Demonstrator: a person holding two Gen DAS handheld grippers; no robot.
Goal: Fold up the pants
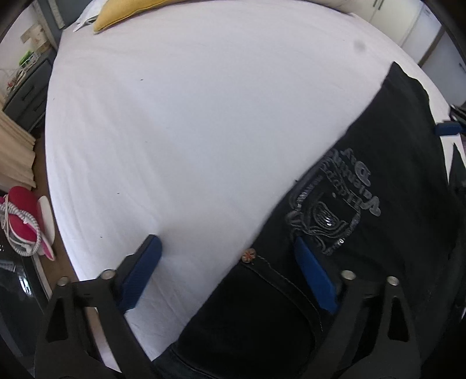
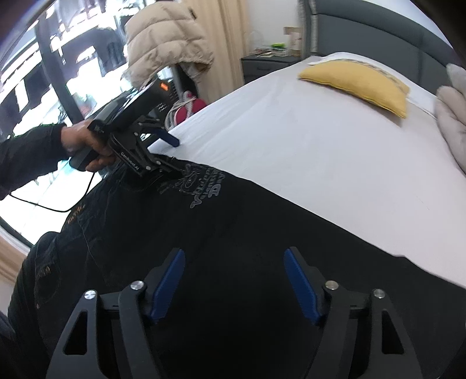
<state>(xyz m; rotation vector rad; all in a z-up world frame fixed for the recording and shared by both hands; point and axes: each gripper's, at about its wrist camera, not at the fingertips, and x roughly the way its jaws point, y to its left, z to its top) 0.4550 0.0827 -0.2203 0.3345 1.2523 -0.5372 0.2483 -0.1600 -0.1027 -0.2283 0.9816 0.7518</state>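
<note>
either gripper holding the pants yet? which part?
Nothing held. Left gripper straddles the pants' edge by the rivet, jaws open; right gripper open over the leg.

It was a bedroom in a home: a wide bed (image 1: 180, 122) under a white sheet, a grey padded headboard (image 2: 378, 26), a yellow pillow (image 2: 361, 84) near its head, and a dark nightstand (image 2: 268, 65) with small clutter. A beige puffer jacket (image 2: 166, 38) hung by cream curtains (image 2: 230, 38), and red slippers (image 1: 23, 221) lay on the wooden floor
</note>
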